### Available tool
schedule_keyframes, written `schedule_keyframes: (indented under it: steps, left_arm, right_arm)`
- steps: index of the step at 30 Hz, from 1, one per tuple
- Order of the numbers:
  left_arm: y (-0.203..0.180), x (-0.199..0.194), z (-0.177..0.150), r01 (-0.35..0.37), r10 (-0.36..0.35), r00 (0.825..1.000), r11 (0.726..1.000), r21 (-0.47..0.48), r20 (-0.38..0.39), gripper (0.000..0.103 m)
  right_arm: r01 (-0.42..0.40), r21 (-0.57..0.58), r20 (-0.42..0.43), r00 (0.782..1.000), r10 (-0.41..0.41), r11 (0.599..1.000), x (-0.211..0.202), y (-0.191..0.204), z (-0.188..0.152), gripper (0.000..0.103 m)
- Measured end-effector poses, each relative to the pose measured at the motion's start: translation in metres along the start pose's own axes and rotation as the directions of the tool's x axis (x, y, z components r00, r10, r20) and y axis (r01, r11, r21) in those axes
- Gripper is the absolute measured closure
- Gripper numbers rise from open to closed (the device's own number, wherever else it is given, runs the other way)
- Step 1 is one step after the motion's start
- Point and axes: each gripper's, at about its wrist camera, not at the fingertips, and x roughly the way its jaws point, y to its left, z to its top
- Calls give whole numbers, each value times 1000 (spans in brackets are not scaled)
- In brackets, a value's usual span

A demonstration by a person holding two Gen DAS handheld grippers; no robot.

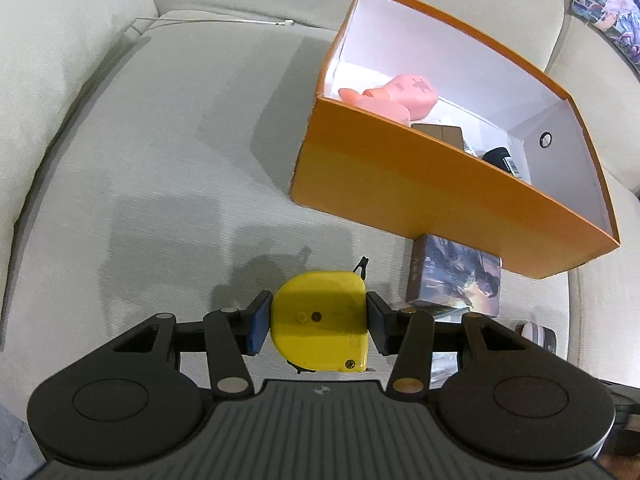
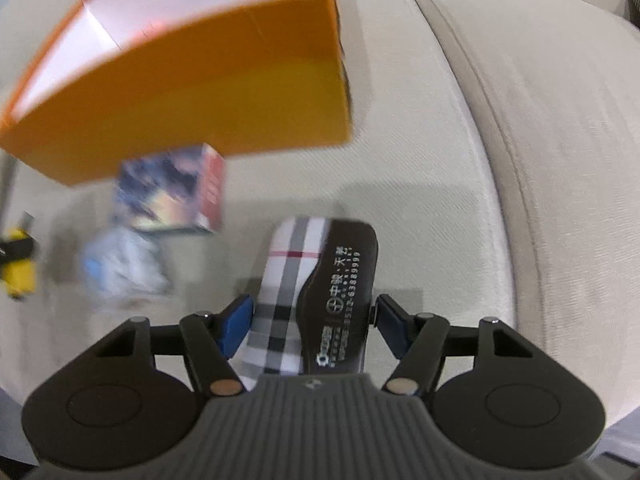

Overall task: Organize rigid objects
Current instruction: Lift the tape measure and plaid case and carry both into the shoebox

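Observation:
My left gripper (image 1: 318,322) is shut on a yellow tape measure (image 1: 320,320) and holds it over the sofa seat, left of and in front of the orange box (image 1: 420,184). The box is open and holds a pink object (image 1: 394,94), a brown box (image 1: 440,134) and a dark item (image 1: 502,160). My right gripper (image 2: 312,326) is shut on a plaid and black glasses case (image 2: 316,300), in front of the orange box (image 2: 200,92). A printed picture box (image 1: 454,276) lies against the orange box's front wall; it also shows in the right wrist view (image 2: 172,192).
All lies on a light grey sofa seat (image 1: 160,160) with cushions behind and at the sides. A white cable (image 1: 216,20) runs along the back seam. A crumpled bluish-white object (image 2: 124,264) lies beside the picture box. A patterned pillow (image 1: 612,4) is at the far right.

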Motion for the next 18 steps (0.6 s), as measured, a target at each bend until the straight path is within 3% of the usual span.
schedule_keyframes:
  steps: [8, 12, 18]
  left_arm:
    - [-6, -7, 0, 17, -17, 1000, 1000, 18, 14, 47]
    - [-8, -15, 1, 33, -34, 999, 999, 22, 30, 47]
    - [-19, -33, 5, 78, -81, 994, 996, 41, 77, 47]
  right_arm:
    - [59, -66, -3, 998, -59, 996, 11, 13, -2, 33]
    - [-15, -29, 5, 1000, 16, 999, 0, 6, -2, 34]
    - [-112, -1, 88, 990, 112, 994, -35, 1, -6, 34]
